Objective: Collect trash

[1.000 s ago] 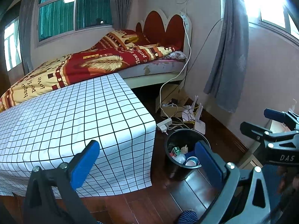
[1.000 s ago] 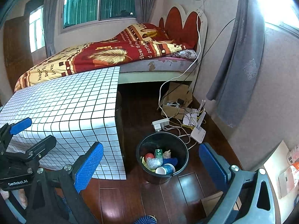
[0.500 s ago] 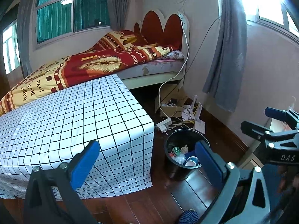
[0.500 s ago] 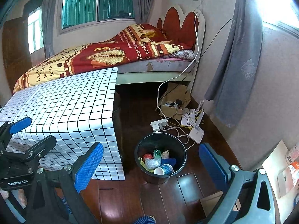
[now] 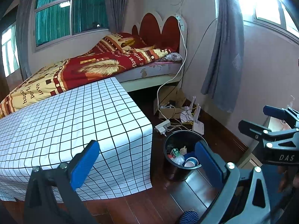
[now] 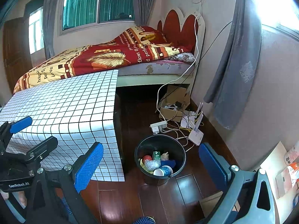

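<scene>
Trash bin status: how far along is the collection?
Done: the black bin on the floor beside the checked-cloth table already holds a cup, a green carton, crumpled plastic and other bits. In hand: nothing; the left gripper and right gripper are both open and empty. Left: no loose trash shows on the tabletop, so it looks nearly finished.

Blown-out daylight glare from upper-right window [image 5: 265, 3]; sharp frames, fisheye-bent edges.
</scene>
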A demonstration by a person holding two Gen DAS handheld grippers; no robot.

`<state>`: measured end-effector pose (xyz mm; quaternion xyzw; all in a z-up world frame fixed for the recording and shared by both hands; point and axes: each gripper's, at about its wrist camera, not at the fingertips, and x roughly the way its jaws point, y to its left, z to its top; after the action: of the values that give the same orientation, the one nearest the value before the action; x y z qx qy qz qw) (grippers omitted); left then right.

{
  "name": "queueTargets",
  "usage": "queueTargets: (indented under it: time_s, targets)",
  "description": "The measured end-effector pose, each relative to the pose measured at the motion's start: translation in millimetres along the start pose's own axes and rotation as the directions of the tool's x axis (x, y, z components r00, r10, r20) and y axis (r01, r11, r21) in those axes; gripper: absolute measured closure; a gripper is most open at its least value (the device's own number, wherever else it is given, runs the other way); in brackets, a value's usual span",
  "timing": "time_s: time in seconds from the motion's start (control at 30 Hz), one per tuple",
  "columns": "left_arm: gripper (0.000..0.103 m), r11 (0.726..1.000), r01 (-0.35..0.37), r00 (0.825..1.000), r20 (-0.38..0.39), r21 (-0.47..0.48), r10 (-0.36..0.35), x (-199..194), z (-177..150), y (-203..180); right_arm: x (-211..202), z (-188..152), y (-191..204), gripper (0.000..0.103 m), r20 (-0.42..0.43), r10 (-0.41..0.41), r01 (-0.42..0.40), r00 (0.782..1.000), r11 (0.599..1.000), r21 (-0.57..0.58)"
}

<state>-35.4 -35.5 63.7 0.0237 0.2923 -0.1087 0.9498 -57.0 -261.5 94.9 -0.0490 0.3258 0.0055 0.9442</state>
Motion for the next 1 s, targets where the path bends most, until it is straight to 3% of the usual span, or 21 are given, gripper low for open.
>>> queueTargets:
  time_s: [1.0]
  targets:
    - [0.001, 1.000, -0.003, 1.000, -0.006, -0.002, 0.003, -0.3, -1.9, -0.6, 0.4, -2.9, 1.8, 0.000, -0.005, -0.001, 0.000, 1.000, 1.000, -0.002]
